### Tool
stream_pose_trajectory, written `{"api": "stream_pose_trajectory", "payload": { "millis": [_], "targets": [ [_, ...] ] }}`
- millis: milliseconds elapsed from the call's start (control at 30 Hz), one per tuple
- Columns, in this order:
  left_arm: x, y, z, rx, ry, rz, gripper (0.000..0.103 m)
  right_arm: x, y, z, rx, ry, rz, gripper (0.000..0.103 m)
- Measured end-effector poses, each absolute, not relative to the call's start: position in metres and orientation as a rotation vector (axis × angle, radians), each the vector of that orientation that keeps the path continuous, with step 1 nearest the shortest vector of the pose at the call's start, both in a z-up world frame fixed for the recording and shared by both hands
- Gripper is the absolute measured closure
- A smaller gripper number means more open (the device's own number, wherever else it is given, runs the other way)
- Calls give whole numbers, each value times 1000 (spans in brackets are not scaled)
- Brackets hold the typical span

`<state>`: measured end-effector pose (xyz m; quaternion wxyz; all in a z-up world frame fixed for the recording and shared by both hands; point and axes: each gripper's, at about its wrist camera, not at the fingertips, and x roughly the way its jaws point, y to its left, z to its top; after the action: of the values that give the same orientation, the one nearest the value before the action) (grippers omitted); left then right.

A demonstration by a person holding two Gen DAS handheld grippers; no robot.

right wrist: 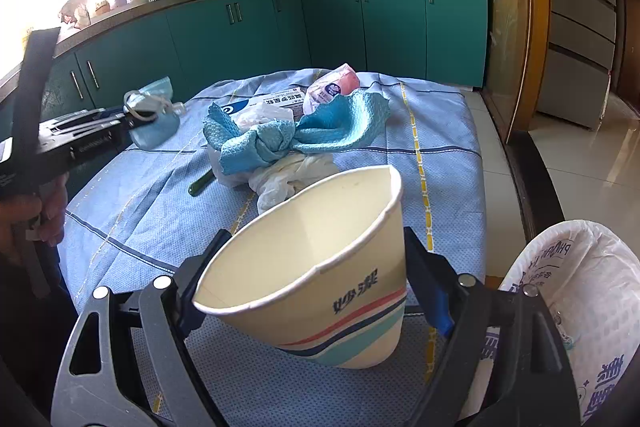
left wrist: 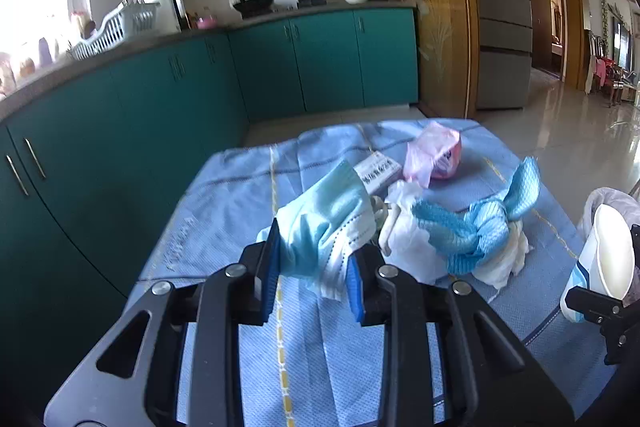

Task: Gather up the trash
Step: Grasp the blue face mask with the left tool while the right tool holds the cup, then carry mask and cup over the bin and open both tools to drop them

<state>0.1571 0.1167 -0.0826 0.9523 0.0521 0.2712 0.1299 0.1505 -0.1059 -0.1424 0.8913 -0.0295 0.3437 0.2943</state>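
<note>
My left gripper (left wrist: 314, 267) is shut on a crumpled light-blue face mask (left wrist: 328, 223) and holds it above the blue tablecloth (left wrist: 224, 211); the mask also shows in the right wrist view (right wrist: 154, 115). My right gripper (right wrist: 316, 267) is shut on a squashed paper cup (right wrist: 320, 267) with pink and teal stripes, seen at the right edge of the left wrist view (left wrist: 608, 255). On the table lie a knotted blue cloth (right wrist: 296, 139), white crumpled plastic (right wrist: 288, 175), a white box (right wrist: 280, 103) and a pink packet (right wrist: 332, 87).
A bin lined with a white printed bag (right wrist: 580, 307) stands beside the table at the right. A green stick (right wrist: 202, 183) lies by the pile. Teal cabinets (right wrist: 360, 27) and a counter run behind. A fridge (right wrist: 580, 27) stands at the right.
</note>
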Motion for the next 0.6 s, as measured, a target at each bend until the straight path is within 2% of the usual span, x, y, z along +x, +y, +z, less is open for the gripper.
{"api": "stream_pose_trajectory", "payload": {
  "millis": [600],
  "targets": [
    [133,72,-49,141,429,226,74,139,-139,-114,-63,590,502,21]
  ]
}}
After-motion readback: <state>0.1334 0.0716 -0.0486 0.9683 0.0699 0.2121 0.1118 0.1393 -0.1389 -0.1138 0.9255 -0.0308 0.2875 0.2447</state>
